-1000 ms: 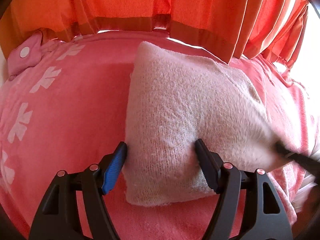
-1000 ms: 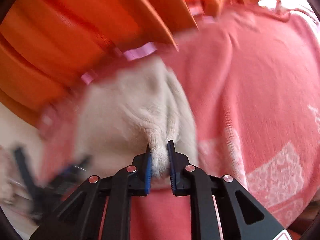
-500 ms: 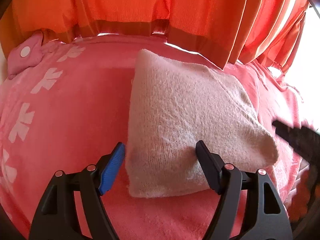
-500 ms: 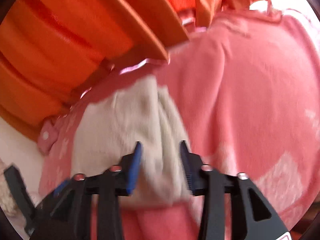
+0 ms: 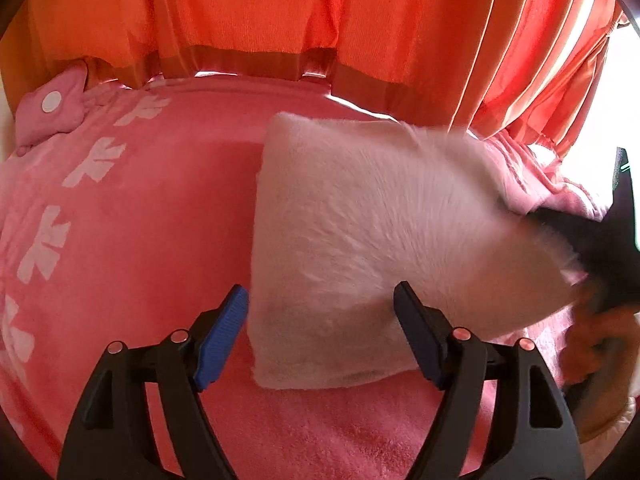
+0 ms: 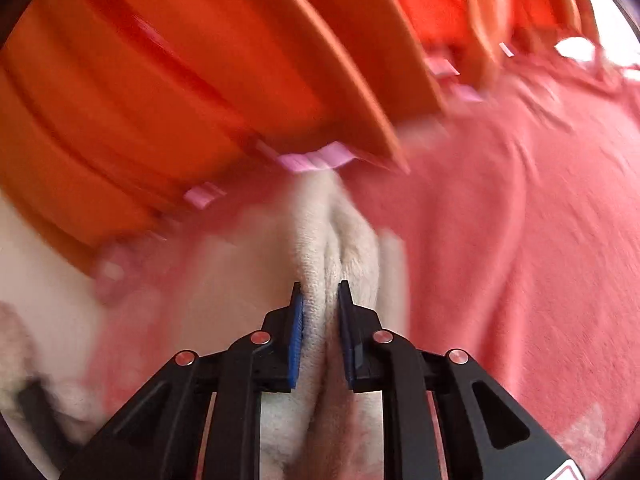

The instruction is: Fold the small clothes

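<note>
The right gripper (image 6: 320, 308), which was standing spread half a second ago, has just been closing and is now pinching a bunched fold of the cream knit garment (image 5: 360, 240) again. The left gripper (image 5: 320, 312) is hovering wide apart over the garment's near edge, clamping nothing. The garment is lying folded on the pink towel (image 5: 140, 220), below the orange curtain (image 5: 280, 20).
</note>
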A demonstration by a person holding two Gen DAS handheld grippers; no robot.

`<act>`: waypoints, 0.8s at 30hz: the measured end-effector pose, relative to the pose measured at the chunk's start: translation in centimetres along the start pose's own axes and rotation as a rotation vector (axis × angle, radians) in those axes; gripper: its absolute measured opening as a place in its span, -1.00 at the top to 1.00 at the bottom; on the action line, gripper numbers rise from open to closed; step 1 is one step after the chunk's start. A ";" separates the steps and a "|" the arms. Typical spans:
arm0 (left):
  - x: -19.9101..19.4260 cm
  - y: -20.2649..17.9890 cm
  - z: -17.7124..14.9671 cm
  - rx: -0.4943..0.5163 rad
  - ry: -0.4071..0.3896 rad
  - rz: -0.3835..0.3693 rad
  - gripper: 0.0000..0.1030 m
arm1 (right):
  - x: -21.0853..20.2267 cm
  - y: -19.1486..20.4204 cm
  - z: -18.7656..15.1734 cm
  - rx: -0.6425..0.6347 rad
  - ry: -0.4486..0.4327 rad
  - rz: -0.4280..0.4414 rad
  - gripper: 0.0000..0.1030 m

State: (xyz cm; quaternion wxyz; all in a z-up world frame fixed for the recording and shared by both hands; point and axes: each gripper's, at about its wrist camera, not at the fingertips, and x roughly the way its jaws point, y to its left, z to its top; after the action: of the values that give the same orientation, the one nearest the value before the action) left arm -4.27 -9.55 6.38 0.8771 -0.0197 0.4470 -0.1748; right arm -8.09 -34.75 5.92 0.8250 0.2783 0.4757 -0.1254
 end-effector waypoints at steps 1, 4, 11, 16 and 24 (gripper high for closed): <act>0.1 0.0 0.0 -0.002 0.005 0.002 -0.42 | 1.4 -0.5 -0.4 0.004 0.046 -0.039 0.71; 0.3 0.3 -0.3 -0.026 0.016 -0.009 -0.42 | -1.8 -0.6 -0.4 0.029 -0.047 0.054 0.73; 0.5 -0.2 -0.9 0.000 0.028 0.010 -0.42 | -4.1 -1.1 -2.0 0.047 -0.088 0.031 0.55; 0.6 -0.3 -1.1 0.003 0.029 0.022 -0.42 | -5.9 0.3 -3.4 0.028 -0.099 0.136 0.02; 1.2 -0.1 -1.7 0.007 0.052 0.036 -0.49 | -2.0 0.0 -4.9 0.017 0.073 -0.041 0.08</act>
State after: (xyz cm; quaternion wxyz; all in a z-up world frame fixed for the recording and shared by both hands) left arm -4.98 -9.86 4.43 0.8683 -0.0042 0.4692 -0.1607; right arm -12.61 -32.05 5.66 0.8019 0.2801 0.5099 -0.1361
